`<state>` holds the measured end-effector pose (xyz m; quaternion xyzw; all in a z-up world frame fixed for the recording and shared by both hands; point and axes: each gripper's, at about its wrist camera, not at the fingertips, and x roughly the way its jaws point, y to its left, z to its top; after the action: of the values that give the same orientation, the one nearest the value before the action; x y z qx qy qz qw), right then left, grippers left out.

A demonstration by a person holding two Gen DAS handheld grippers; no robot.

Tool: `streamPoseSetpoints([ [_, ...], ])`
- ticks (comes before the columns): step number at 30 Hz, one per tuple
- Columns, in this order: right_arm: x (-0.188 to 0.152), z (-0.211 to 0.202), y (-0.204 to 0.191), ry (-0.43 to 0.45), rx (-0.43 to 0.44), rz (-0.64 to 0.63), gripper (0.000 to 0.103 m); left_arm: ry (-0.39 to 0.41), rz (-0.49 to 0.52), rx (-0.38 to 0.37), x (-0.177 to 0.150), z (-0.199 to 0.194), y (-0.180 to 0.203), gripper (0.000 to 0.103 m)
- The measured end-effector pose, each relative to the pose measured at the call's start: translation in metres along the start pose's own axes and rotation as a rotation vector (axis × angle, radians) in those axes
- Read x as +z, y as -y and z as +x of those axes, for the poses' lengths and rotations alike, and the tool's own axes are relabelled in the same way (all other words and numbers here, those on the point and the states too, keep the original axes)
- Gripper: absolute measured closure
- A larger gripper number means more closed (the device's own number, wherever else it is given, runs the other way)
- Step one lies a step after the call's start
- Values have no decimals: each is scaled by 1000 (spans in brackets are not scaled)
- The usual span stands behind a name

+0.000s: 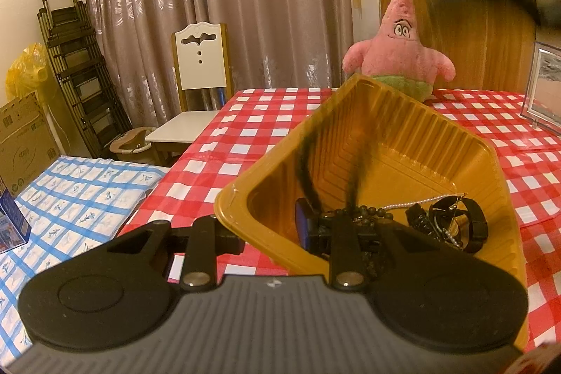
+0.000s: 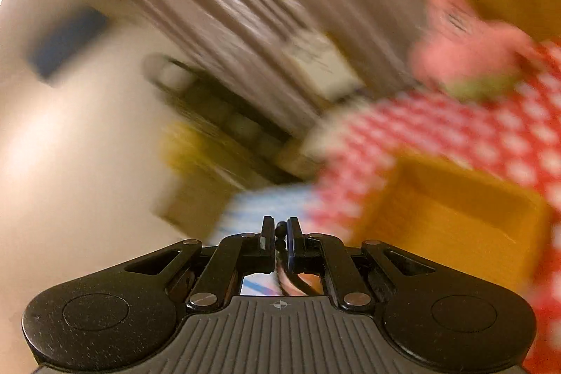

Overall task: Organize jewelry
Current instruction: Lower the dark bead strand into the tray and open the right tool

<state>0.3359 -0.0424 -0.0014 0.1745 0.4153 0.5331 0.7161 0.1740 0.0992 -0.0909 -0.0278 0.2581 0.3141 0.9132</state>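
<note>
My left gripper [image 1: 268, 233] is shut on the near left wall of a golden plastic tray [image 1: 385, 142], one finger outside, one inside, holding it tilted above the red checked tablecloth [image 1: 245, 135]. In the tray's low right corner lie a pearl chain [image 1: 413, 204], black bracelets [image 1: 466, 226] and part of a dark bead string [image 1: 364, 211]. Two blurred dark strands [image 1: 305, 170] rise from the tray. My right gripper [image 2: 279, 233], above and to the side, is shut on dark beads [image 2: 279, 227] of that string. The tray shows blurred in the right wrist view [image 2: 455, 205].
A pink star plush [image 1: 403, 48] sits at the table's far edge, and a clear photo frame [image 1: 543, 86] stands at right. A white chair [image 1: 200, 86], a folded ladder [image 1: 77, 65], a cardboard box [image 1: 24, 142] and a blue checked cloth [image 1: 70, 198] are at left.
</note>
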Motion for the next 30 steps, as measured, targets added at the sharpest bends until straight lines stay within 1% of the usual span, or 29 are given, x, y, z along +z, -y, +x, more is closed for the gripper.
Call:
streamPoseSetpoints([
  [2,-18,15,25,-76,-81,54,97,-1,-2,0,0,0,0,78],
  [4,-33,25,40,-130,-137,83,97,0,-1,0,0,-1,0,78],
  [7,-45,32,51,-176,-170,82,97,0,0,-1,-1,-1,-1,78],
  [10,-48,37,51,-198,-211,44,97,-2,-1,-1,-1,-3,0,78],
  [12,-49,43,50,-212,-263,-26,96,1,0,-1,-1,-3,-1,78],
  [13,-53,41,41,-215,-276,-63,95,1,-1,-2,-1,-3,0,78],
  [14,-55,39,38,-215,-288,-94,85,-1,-2,-2,-1,-3,-1,78],
  [15,-57,38,36,-214,-298,-122,64,-2,-3,-2,-1,-2,-1,78],
  [17,-62,34,32,-205,-320,-161,45,-3,-4,-3,-1,-2,-1,78],
  [20,-68,40,34,-196,-340,-178,45,-3,-4,-3,-1,-2,-1,78],
  [30,-67,26,36,-200,-379,-160,45,-4,-6,-4,-2,-2,-1,78],
])
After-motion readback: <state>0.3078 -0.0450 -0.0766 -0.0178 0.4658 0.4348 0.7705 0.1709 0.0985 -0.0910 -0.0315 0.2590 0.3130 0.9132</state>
